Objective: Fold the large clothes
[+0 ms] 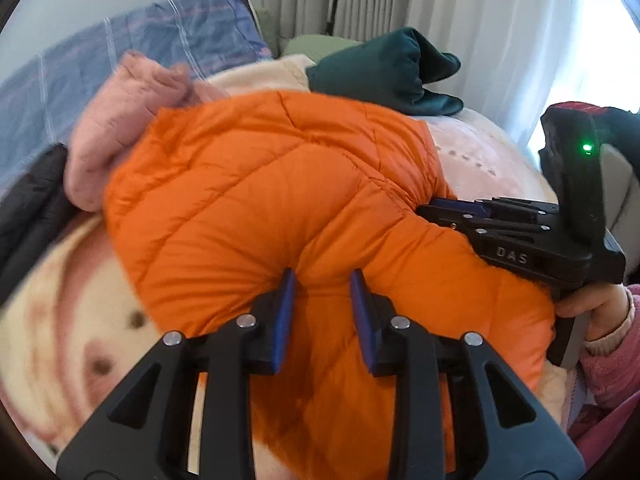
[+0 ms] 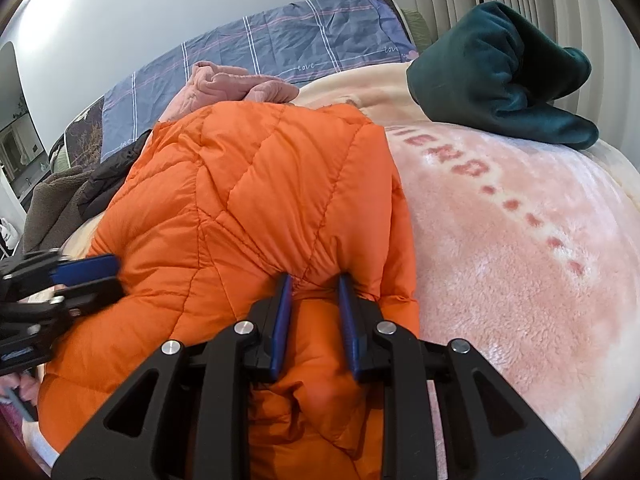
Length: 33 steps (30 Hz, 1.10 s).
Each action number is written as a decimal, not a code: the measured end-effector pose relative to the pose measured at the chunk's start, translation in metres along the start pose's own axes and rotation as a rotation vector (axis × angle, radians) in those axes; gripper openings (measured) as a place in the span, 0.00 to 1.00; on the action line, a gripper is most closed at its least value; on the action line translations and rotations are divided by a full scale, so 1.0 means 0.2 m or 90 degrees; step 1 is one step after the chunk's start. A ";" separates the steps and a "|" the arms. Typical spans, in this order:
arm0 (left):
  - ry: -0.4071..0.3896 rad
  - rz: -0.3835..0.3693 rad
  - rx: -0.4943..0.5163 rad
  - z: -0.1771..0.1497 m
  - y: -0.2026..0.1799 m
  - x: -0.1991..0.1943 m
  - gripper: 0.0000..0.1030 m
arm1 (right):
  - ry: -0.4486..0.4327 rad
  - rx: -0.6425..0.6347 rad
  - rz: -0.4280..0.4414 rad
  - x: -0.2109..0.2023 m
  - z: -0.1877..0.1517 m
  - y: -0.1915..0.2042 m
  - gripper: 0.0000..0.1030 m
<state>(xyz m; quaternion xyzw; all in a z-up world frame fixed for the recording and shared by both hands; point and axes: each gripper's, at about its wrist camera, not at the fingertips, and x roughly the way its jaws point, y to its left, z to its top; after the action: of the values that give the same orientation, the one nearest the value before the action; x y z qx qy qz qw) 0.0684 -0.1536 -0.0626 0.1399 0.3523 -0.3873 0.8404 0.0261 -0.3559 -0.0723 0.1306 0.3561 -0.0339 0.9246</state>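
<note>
Right wrist view: right gripper (image 2: 312, 280) fingers pinch the orange jacket (image 2: 248, 200); left gripper (image 1: 322, 276) fingers released.

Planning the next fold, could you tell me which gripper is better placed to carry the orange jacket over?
Probably right: the right gripper pinches bunched orange jacket fabric, while the left gripper stands open, gripping nothing.

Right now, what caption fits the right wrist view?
Right hand-held gripper pinching a fold of the orange puffer jacket on a pink blanket.

Free blanket (image 2: 520, 240) R of jacket (image 2: 248, 184)
</note>
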 end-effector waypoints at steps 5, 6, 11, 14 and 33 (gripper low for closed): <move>-0.047 0.045 0.023 -0.15 -0.20 -0.30 0.65 | -0.001 0.007 0.007 0.01 0.00 -0.01 0.24; -0.050 0.048 0.037 -0.21 -0.25 -0.35 0.67 | -0.001 0.008 0.008 0.00 0.00 -0.01 0.24; 0.010 0.092 0.092 -0.41 -0.41 -0.34 0.71 | -0.007 0.013 0.016 0.00 0.00 -0.02 0.24; 0.037 0.152 0.090 -0.45 -0.43 -0.23 0.71 | -0.009 0.015 0.020 0.00 -0.01 -0.02 0.24; 0.062 0.270 0.044 -0.51 -0.31 -0.24 0.73 | 0.002 -0.009 0.043 0.00 -0.01 0.00 0.24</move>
<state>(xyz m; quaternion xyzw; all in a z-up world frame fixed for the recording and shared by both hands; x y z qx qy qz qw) -0.0496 -0.1154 -0.0995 0.2577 0.3418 -0.2068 0.8798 0.0247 -0.3544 -0.0743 0.1363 0.3532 -0.0001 0.9256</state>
